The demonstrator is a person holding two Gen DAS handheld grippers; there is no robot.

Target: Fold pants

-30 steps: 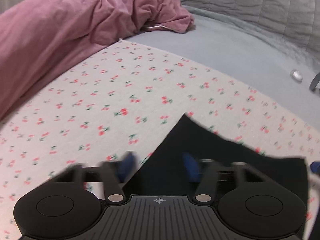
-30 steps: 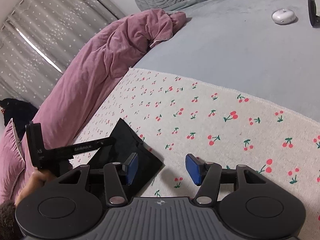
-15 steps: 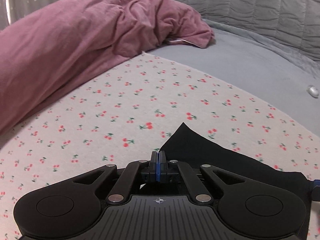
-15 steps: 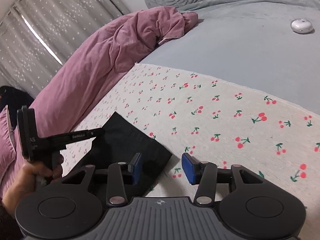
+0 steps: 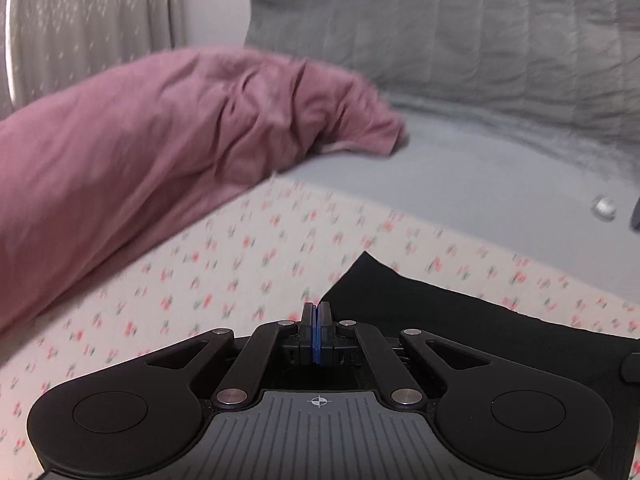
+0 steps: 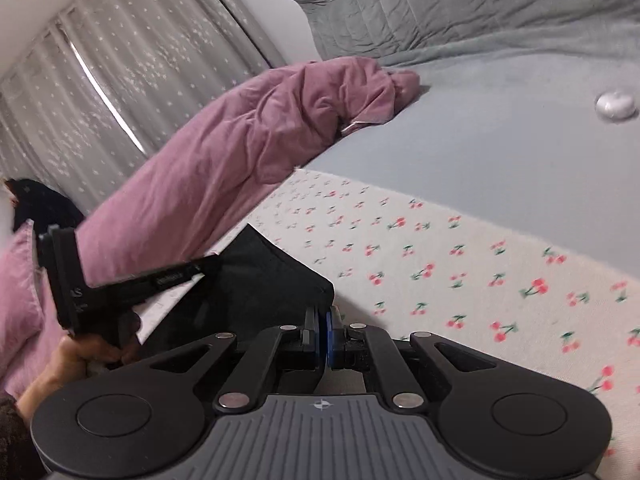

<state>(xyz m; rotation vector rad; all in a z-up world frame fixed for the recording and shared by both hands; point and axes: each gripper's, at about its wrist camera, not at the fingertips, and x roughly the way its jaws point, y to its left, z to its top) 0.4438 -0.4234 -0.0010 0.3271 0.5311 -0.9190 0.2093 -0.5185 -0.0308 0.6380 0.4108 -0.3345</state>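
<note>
Black pants (image 5: 440, 320) lie on a cherry-print sheet (image 5: 240, 272), with one pointed corner towards the pink duvet. My left gripper (image 5: 319, 314) is shut, blue pads together, on the fabric's left edge. In the right wrist view the pants (image 6: 260, 280) are raised off the sheet on the left, where the left gripper (image 6: 208, 264), held by a person's hand (image 6: 80, 356), pinches them. My right gripper (image 6: 323, 320) is at the pants' near right corner. Its jaws are closing tight, with black fabric between the pads.
A rumpled pink duvet (image 6: 240, 152) runs along the left of the bed. Behind it are a grey bedspread (image 6: 500, 140), a quilted grey headboard (image 5: 460, 40) and curtains (image 6: 100, 80). A small white round object (image 6: 615, 105) lies on the grey cover at right.
Both grippers have gone from open to shut on the pants, the left one first. Both views have tipped upward, and the left side of the fabric has lifted off the sheet.
</note>
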